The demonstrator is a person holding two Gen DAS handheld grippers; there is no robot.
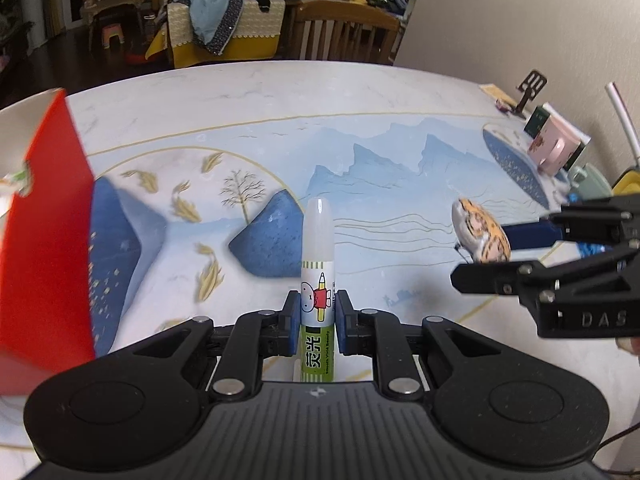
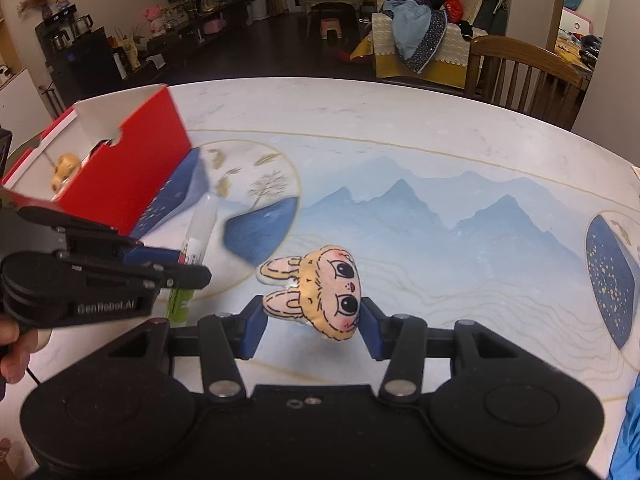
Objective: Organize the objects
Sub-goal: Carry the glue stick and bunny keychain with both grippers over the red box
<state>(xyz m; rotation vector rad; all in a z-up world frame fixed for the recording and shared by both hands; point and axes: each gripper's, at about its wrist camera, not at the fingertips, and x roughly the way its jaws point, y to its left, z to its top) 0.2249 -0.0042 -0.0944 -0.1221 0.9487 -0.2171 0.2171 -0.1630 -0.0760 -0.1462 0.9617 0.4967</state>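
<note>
Over on the left side of the table [image 2: 360,104], the open red box [image 2: 132,168] is sitting with its mouth facing up, and that's the thing everything seems to be heading for. Both hands are carrying something right now.

Left gripper [image 1: 318,312] is clamping a glue stick [image 1: 318,264], jaws pinched narrow around the printed label, so the stick is pointing straight out past the fingertips with its white cap leading. In the left wrist view the box wall is filling the left edge of the frame, so it's lying to the left of that gripper and very near. The stick's long axis is running alongside the box wall, not toward it.

Right gripper [image 2: 312,320] is holding a little plush animal head [image 2: 320,292], jaws set mid-wide and pressing on its ears and cheek. It's hanging clear of the table as far as I can tell. From the right wrist view the box is up and to the left, with the left gripper sitting between the right one and the box.

So my guess is the left hand is the nearer one and probably going in first, and the plush is having to wait or go around. There's already something tan inside the box, too blurry to name.
</note>
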